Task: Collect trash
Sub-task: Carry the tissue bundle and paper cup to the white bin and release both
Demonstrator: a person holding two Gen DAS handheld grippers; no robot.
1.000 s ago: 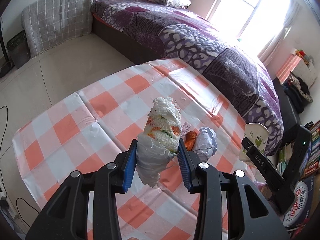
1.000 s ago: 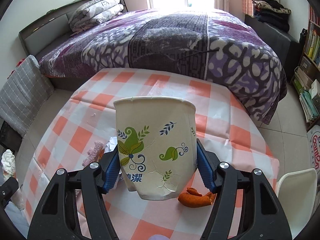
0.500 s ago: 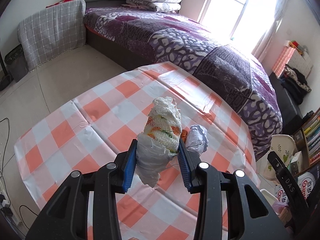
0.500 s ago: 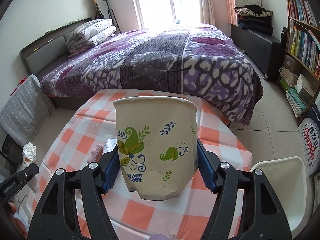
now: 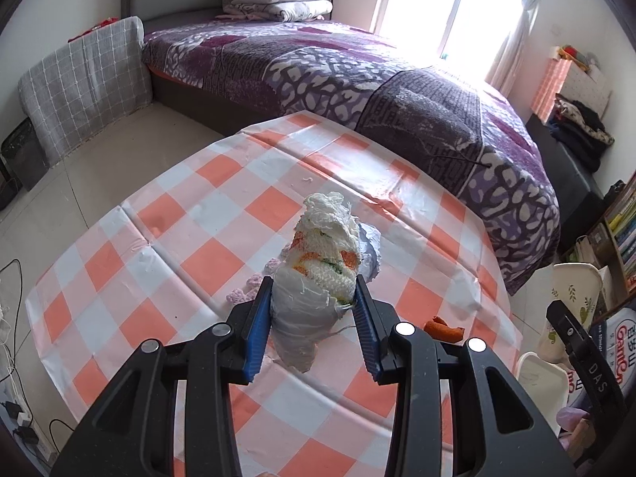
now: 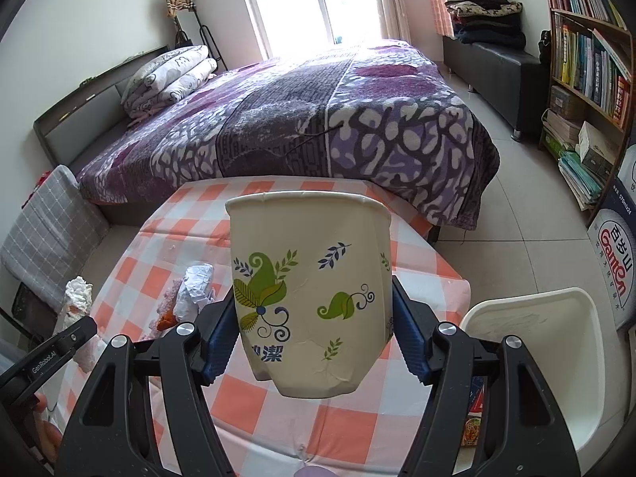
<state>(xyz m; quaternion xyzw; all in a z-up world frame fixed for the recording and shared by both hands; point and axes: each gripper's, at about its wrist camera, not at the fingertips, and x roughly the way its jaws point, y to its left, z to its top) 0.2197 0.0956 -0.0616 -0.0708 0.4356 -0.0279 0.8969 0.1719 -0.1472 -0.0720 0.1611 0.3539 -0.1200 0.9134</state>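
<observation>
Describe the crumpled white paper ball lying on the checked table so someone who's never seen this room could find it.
Start at the purple bed, then drop to the orange-and-white checked table in front of it. Toward the table's left side in the right wrist view lies the crumpled paper ball, beside a fuzzy pink scrap. It is the only plain white, sharply creased lump lying loose.

Bright daylight, window (image 6: 294,4) glare blown out, fisheye edges warped.
</observation>
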